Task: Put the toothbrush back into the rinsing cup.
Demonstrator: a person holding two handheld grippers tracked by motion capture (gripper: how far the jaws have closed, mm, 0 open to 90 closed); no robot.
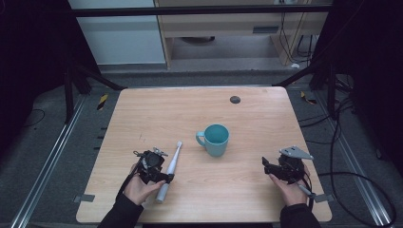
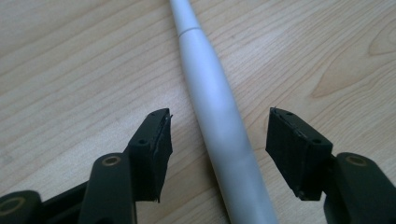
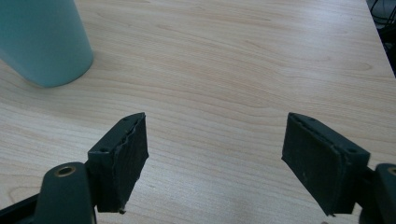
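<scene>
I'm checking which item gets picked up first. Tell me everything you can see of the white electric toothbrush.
The white electric toothbrush lies flat on the light wooden table, its small bristled head pointing away from the person toward the teal mug. Its thick, matte, plastic-looking handle narrows past a seam into a slim neck. The left hand-held gripper straddles the handle with open jaws, not visibly touching it.

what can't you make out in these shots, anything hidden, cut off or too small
- Toothbrush: in the left gripper view the top and bottom edges cut off both ends, so its head is out of frame; in the high view the bristles are too small to read.
- Teal mug: in the right gripper view the top and left edges crop it.
- Dark round spot on the table: high view, too small to identify.
</scene>
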